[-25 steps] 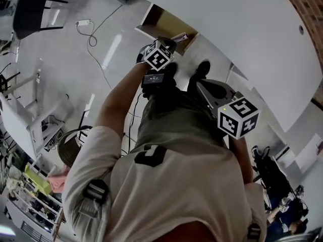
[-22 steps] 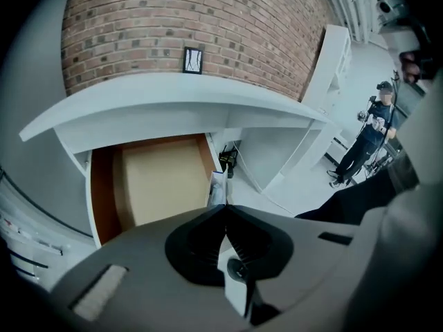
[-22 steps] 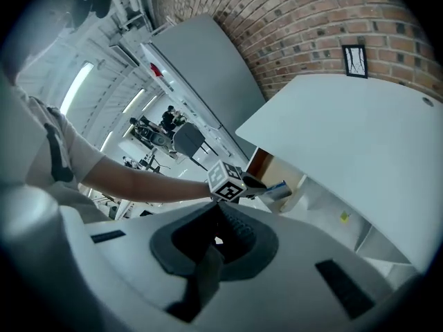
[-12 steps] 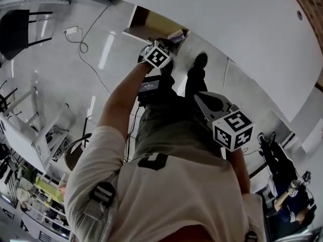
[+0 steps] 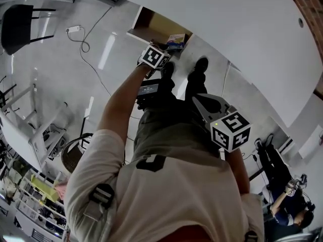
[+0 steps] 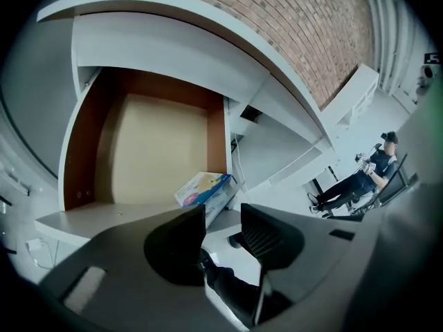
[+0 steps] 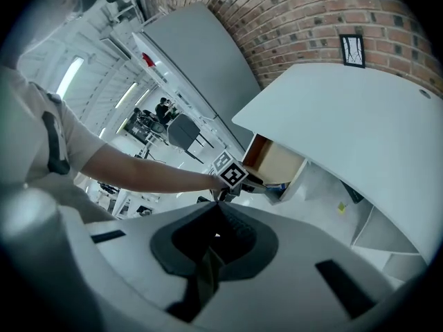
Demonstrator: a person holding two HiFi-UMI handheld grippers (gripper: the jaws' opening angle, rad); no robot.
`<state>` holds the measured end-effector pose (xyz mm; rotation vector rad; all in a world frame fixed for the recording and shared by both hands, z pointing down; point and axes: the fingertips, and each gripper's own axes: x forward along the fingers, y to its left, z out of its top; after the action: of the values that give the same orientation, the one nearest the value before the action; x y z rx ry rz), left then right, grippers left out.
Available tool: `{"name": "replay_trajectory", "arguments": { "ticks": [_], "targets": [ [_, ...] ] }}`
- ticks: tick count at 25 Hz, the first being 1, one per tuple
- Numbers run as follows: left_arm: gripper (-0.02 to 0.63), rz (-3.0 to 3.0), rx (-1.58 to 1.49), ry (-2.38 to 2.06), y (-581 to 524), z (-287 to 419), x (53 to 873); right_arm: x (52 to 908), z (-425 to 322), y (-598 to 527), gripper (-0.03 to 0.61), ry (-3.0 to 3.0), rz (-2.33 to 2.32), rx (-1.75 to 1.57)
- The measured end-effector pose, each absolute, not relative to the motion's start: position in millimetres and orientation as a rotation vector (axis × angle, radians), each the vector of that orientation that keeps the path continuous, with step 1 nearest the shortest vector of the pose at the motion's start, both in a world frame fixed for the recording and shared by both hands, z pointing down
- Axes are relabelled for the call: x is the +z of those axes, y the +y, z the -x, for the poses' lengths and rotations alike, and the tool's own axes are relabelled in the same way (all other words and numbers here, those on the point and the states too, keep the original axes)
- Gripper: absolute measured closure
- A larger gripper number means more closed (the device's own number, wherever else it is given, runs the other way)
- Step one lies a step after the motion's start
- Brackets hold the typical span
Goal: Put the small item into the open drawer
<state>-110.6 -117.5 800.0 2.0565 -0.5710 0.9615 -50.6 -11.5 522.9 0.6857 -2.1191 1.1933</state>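
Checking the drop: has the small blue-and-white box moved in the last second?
Yes: the box dropped from the left hand-held gripper, whose empty jaws are opening, into the open wooden drawer's front corner.

Red brick wall (image 6: 325,40); glossy pale floor (image 5: 60,84) reflecting light strips; white curved desk (image 5: 227,29); black chair (image 5: 20,19).

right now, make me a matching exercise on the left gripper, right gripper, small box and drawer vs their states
1 left gripper
2 right gripper
3 blue and white box
4 drawer

a pulled out, open
b jaws together, empty
c jaws apart, empty
d lying in a corner of the drawer

Pairs: 1-c (its jaws are opening), 2-b, 3-d, 4-a
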Motion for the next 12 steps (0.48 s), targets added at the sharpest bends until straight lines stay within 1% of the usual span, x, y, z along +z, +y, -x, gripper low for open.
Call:
{"name": "replay_trajectory", "arguments": {
  "ticks": [6, 12],
  "targets": [
    [0.465, -2.077, 0.950, -0.617, -124, 137, 774, 515, 60, -20, 0.577, -2.168, -0.672, 1.131],
    [0.465, -2.176, 0.836, -0.784, -144, 194, 691, 498, 70, -27, 0.577, -2.218, -0.693, 1.019]
  ]
}}
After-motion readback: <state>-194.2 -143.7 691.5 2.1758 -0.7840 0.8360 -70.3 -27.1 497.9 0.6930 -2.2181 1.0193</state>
